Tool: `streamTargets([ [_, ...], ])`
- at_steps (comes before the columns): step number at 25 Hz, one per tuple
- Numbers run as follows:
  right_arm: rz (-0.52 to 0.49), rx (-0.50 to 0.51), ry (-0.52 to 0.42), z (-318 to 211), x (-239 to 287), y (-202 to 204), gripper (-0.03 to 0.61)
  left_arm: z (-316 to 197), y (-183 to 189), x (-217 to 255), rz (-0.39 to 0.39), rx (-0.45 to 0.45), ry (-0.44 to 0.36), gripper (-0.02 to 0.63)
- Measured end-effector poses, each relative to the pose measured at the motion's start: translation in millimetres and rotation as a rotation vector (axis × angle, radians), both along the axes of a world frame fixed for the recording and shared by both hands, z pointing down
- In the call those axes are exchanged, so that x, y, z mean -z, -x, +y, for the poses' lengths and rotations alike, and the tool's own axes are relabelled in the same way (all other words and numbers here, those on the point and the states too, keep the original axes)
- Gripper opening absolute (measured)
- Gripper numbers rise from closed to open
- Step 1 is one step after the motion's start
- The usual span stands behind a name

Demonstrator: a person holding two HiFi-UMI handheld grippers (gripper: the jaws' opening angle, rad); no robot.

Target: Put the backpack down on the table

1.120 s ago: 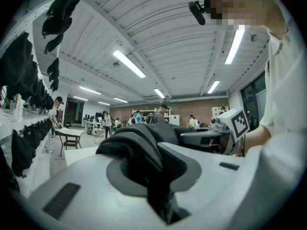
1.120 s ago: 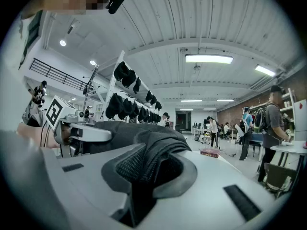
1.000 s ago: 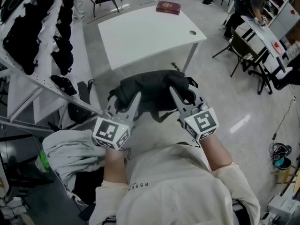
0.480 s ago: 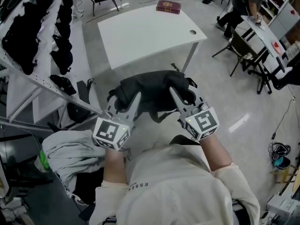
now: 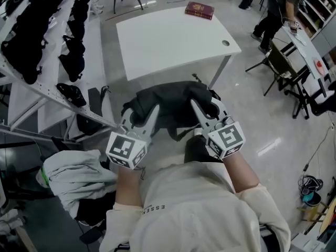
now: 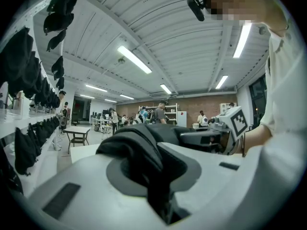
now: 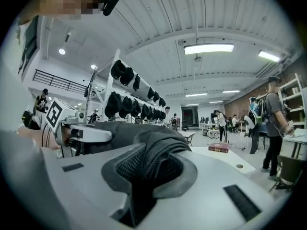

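Between the person's chest and a white surface point(image 5: 173, 41), a black backpack point(image 5: 170, 101) hangs in the air, carried from both ends. The left hand-held gripper point(image 5: 142, 114) is clenched on a dark fold of the bag. The right hand-held gripper point(image 5: 206, 108) pinches what looks like a mesh-padded strap, though the fabric is too bunched to be sure. The bag sits just short of the surface's near edge. The carry is the step in hand. The next move likely calls for bringing the bag forward over the bare top, lowering it until it rests, then letting go on both sides.

Red book point(image 5: 199, 10), rack point(image 5: 52, 94) of black bags point(image 5: 26, 35), pale cloth heap point(image 5: 73, 175)
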State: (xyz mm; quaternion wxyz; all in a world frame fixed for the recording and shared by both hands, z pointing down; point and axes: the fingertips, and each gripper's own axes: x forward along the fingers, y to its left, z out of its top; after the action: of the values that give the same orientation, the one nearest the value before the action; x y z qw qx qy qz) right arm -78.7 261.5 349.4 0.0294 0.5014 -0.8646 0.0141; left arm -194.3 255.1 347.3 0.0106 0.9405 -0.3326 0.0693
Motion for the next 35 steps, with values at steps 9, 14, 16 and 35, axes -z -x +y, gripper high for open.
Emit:
streamTargets([
  [9,-0.016,0.121,-0.021,-98.6,10.4,-53.6,0.071,-85.0,-53.1,12.1,-0.019,0.115,-0.01,0.061],
  [14,-0.001,0.183,-0.024,-160.2,16.7,-91.8,0.07,-139.3,-92.0,16.1,0.0,0.182,-0.004,0.061],
  [16,0.01,0.204,-0.034,-182.5,19.5,-106.5,0.071,-159.5,-107.0,17.8,0.006,0.2,-0.007,0.061],
  [35,0.042,0.229,-0.097,-356.4,38.2,-171.2,0.072,-328.1,-172.9,33.5,0.025,0.242,-0.057,0.061],
])
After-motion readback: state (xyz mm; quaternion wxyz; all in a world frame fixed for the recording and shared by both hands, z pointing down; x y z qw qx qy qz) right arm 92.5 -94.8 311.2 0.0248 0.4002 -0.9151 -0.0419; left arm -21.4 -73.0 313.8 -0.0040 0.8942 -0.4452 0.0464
